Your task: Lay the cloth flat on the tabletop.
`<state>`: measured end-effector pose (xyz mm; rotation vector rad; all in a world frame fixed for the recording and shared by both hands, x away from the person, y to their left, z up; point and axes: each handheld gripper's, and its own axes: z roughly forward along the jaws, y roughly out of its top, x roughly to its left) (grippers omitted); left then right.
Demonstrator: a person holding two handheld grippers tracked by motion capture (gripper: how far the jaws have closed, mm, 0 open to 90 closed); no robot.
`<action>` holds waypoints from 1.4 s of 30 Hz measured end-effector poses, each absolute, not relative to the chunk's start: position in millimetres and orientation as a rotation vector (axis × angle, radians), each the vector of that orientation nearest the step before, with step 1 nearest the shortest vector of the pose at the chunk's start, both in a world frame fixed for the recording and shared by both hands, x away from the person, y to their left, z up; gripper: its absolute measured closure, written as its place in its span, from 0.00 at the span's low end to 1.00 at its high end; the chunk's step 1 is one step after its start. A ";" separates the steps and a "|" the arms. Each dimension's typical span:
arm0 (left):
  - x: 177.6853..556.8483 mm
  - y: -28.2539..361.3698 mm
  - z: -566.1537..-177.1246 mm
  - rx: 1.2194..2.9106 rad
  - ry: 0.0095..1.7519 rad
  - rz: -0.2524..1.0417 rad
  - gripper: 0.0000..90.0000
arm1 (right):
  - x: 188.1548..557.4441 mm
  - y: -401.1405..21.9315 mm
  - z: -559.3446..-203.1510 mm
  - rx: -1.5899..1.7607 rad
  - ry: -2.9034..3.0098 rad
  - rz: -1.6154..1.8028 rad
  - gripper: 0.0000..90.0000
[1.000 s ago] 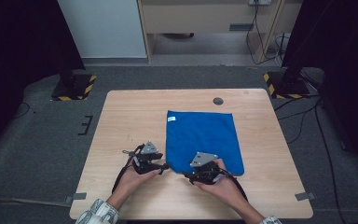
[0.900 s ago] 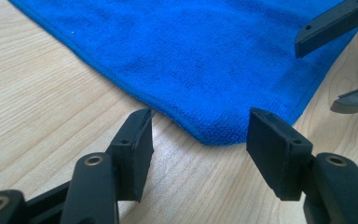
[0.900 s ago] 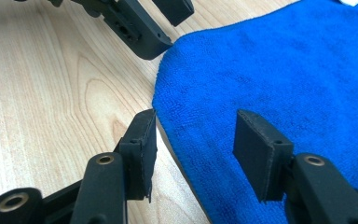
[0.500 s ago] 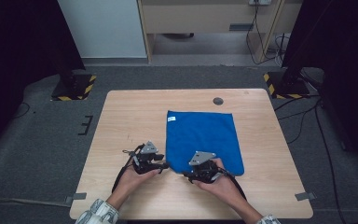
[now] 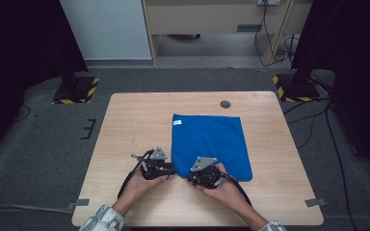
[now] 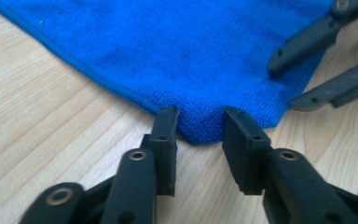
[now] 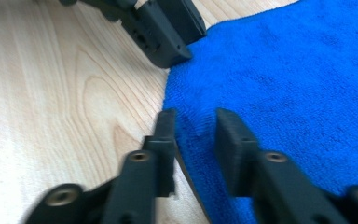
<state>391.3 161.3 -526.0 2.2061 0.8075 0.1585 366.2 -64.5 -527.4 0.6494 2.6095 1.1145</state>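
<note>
A blue cloth (image 5: 209, 142) lies flat on the wooden table (image 5: 139, 125), with a small white tag (image 5: 177, 122) at its far left corner. Both grippers meet at its near left corner. My left gripper (image 5: 173, 171) points right; in the left gripper view its jaws (image 6: 199, 116) have just been closing and straddle the corner tip of the cloth (image 6: 182, 56) with a gap left. My right gripper (image 5: 191, 180) sits close beside it. Its jaws (image 7: 196, 119) have also just been closing, one finger on the wood and one on the cloth (image 7: 298, 84), not pinching it.
A round dark grommet (image 5: 225, 104) sits in the table's far edge area. Black stands with yellow-striped bases (image 5: 74, 89) flank the table on the grey floor. Cables trail from both grippers toward the person's forearms at the near edge.
The right gripper has edged a little to the left along the cloth's near edge. The left gripper has kept its place. The cloth lies as before.
</note>
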 end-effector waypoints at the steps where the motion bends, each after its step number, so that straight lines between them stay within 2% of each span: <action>1: 391.9 160.5 -525.9 2.212 0.802 0.160 0.75 | 366.3 -64.1 -527.9 0.644 2.610 1.104 0.85; 4: 392.7 157.0 -524.5 2.216 0.802 0.198 0.82 | 367.8 -63.1 -528.8 0.642 2.602 1.086 0.96; 7: 392.6 158.3 -517.8 2.162 0.811 0.243 0.83 | 372.2 -64.6 -526.4 0.686 2.606 1.134 0.97; 11: 390.7 165.9 -503.5 2.049 0.835 0.330 0.79 | 384.4 -76.8 -517.8 0.839 2.570 1.286 0.97; 14: 393.4 167.9 -499.9 2.010 0.859 0.327 0.78 | 401.6 -91.9 -518.0 1.027 2.518 1.360 0.97; 17: 396.9 160.2 -501.0 2.049 0.846 0.307 0.76 | 420.9 -105.4 -527.2 1.180 2.477 1.271 0.85; 19: 398.5 151.4 -503.3 2.089 0.831 0.291 0.74 | 421.2 -107.0 -527.8 1.180 2.464 1.249 0.82; 22: 401.0 140.1 -505.6 2.120 0.805 0.301 0.69 | 418.7 -107.9 -526.4 1.152 2.489 1.234 0.71; 25: 407.0 134.7 -504.6 2.122 0.805 0.296 0.63 | 416.4 -102.0 -530.0 1.111 2.523 1.203 0.66; 30: 409.3 137.4 -498.2 2.117 0.826 0.358 0.63 | 421.1 -102.3 -530.0 1.141 2.487 1.221 0.63; 33: 405.3 151.8 -489.2 2.074 0.844 0.373 0.63 | 429.3 -102.5 -530.1 1.177 2.498 1.274 0.69; 34: 403.3 157.7 -487.1 2.064 0.853 0.382 0.63 | 431.9 -96.2 -530.8 1.152 2.532 1.254 0.86; 35: 401.1 164.0 -486.0 2.053 0.860 0.395 0.63 | 431.9 -96.2 -530.8 1.152 2.532 1.254 0.86; 37: 398.4 176.4 -485.9 2.047 0.880 0.407 0.63 | 425.2 -83.8 -526.4 1.084 2.584 1.302 0.96; 40: 398.5 191.1 -487.2 2.040 0.899 0.395 0.63 | 411.3 -72.3 -518.1 0.948 2.647 1.310 0.95; 41: 398.5 194.0 -487.2 2.040 0.889 0.374 0.61 | 396.8 -63.8 -510.6 0.811 2.727 1.338 0.83; 42: 397.7 195.4 -487.3 2.050 0.869 0.357 0.61 | 396.8 -63.8 -510.6 0.811 2.727 1.338 0.83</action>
